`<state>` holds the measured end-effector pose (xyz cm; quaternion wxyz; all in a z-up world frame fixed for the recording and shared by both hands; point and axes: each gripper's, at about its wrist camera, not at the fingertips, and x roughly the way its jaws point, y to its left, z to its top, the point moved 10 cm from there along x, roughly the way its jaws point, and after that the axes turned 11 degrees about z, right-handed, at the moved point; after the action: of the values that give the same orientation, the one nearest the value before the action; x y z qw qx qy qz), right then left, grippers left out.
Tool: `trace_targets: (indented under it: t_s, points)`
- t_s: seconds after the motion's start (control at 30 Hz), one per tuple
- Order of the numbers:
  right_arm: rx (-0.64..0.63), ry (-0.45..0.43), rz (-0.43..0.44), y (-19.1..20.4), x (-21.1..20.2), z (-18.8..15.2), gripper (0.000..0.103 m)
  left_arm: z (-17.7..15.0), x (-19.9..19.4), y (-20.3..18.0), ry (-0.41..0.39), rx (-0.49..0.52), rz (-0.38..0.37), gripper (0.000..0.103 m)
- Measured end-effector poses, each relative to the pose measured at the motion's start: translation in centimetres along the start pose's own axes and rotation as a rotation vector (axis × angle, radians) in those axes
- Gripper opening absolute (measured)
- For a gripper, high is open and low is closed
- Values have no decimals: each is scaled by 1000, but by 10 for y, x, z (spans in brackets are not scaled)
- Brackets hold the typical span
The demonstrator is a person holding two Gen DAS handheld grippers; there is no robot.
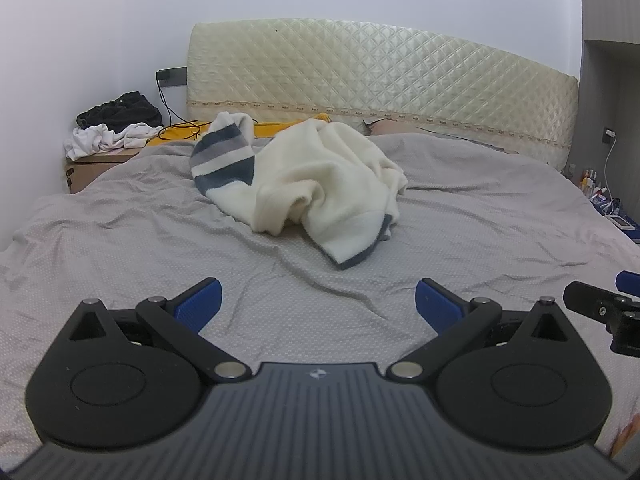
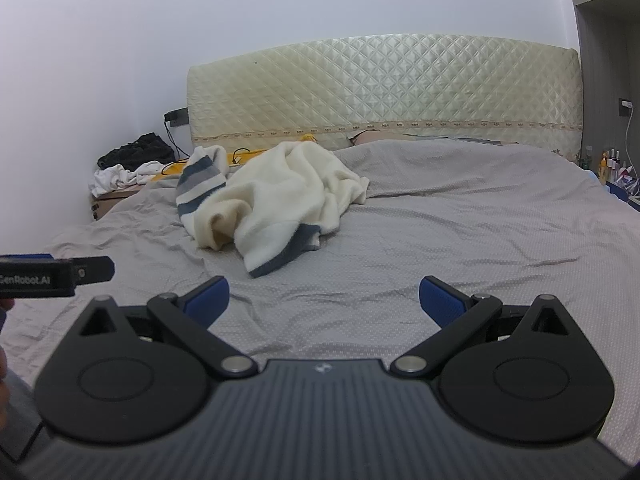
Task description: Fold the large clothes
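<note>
A cream fleece garment with navy and grey stripes (image 1: 316, 184) lies crumpled in a heap on the grey bed sheet (image 1: 160, 240), toward the headboard. It also shows in the right wrist view (image 2: 280, 196). My left gripper (image 1: 318, 300) is open and empty, held above the sheet well short of the garment. My right gripper (image 2: 324, 298) is open and empty too, also short of the garment. The right gripper shows at the right edge of the left wrist view (image 1: 608, 312). The left gripper shows at the left edge of the right wrist view (image 2: 56, 272).
A quilted cream headboard (image 1: 380, 76) stands at the far end. A bedside box with dark and white clothes (image 1: 112, 128) sits at the far left. A yellow cloth (image 1: 188, 130) with a cable lies by it. Bottles and a charger (image 2: 612, 164) stand at the far right.
</note>
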<state>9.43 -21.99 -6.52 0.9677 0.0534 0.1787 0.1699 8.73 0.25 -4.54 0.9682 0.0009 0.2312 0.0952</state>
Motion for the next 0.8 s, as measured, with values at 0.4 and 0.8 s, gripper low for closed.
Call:
trace_targets:
  t_s: [0.4, 0.8]
  points:
    - [5, 6, 2, 1, 1, -3, 103, -2, 7, -1, 8, 8, -3, 103]
    - [7, 12, -3, 0, 1, -3, 103, -5, 12, -2, 17, 7, -4, 103]
